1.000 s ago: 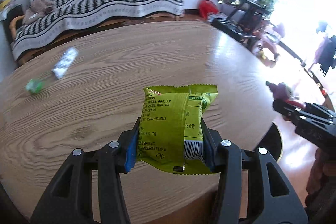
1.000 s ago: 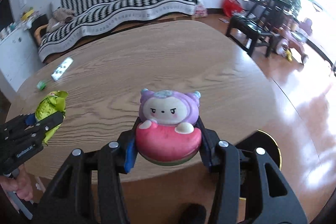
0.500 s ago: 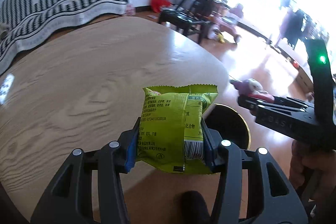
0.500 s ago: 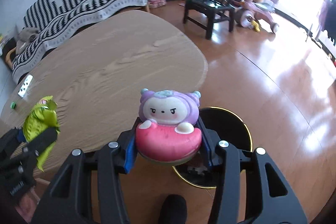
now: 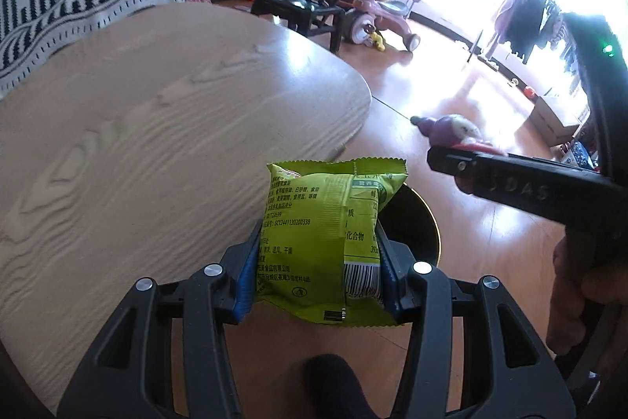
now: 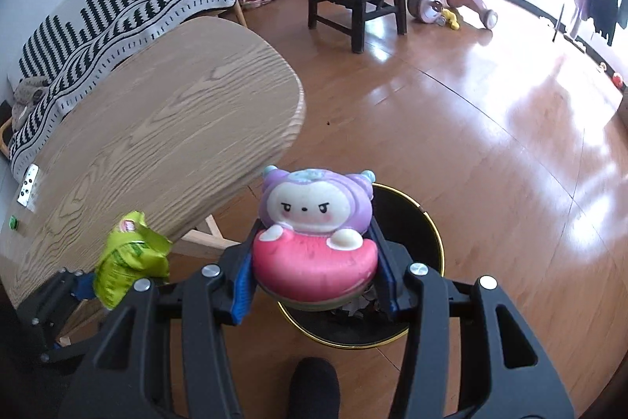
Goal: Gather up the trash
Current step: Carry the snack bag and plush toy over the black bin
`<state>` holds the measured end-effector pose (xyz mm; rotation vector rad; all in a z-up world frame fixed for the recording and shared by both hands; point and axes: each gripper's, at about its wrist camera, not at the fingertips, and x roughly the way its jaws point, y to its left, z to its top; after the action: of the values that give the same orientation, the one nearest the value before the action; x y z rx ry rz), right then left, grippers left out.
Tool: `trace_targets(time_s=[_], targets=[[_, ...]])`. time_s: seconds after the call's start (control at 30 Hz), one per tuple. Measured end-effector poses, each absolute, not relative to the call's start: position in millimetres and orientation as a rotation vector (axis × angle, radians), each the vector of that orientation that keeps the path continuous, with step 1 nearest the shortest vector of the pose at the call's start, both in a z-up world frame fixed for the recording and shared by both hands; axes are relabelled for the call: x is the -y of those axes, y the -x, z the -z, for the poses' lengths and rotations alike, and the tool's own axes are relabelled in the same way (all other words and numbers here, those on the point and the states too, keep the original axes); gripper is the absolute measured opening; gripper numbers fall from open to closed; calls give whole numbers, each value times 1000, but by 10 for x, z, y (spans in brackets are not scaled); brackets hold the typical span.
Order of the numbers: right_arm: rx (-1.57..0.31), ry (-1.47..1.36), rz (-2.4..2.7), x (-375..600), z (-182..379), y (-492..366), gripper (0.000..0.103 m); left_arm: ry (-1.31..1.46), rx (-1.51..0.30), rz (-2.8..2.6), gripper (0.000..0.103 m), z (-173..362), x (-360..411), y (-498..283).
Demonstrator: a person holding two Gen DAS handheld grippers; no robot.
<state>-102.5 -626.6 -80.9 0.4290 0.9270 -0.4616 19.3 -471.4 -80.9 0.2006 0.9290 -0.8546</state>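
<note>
The left gripper clamps a green snack packet; the right gripper squeezes a purple-and-pink squishy toy; both hang over a black gold-rimmed bin on the floor, right of the wooden table; toy and packet hide most of the bin; a second ago both were above the tabletop.

Your green snack packet covers most of the black bin in the left wrist view; only an arc of gold rim shows. In the right wrist view the squishy toy blocks the bin's middle, so its contents are unreadable, just pale scraps at the toy's lower edge. The toy's underside is hidden. The sofa is cut by the frame edge. Two small items on the table, white and green, are too small to identify. Window area blown out.
</note>
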Motion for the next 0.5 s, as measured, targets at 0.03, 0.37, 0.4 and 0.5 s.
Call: trace_targets(time_s=[0.03, 0.37, 0.4, 0.5], targets=[[-931, -435, 463, 6296, 822, 1026, 50, -199, -936, 864, 49, 845, 4745, -183], [-951, -495, 502, 6617, 942, 1126, 51, -247, -941, 964, 49, 1031, 5121, 52], [-953, -497, 505, 6632, 951, 1136, 51, -259, -942, 966, 49, 1062, 5159, 65], [-959, -507, 513, 6658, 980, 1137, 51, -275, -956, 977, 49, 1158, 5248, 80]])
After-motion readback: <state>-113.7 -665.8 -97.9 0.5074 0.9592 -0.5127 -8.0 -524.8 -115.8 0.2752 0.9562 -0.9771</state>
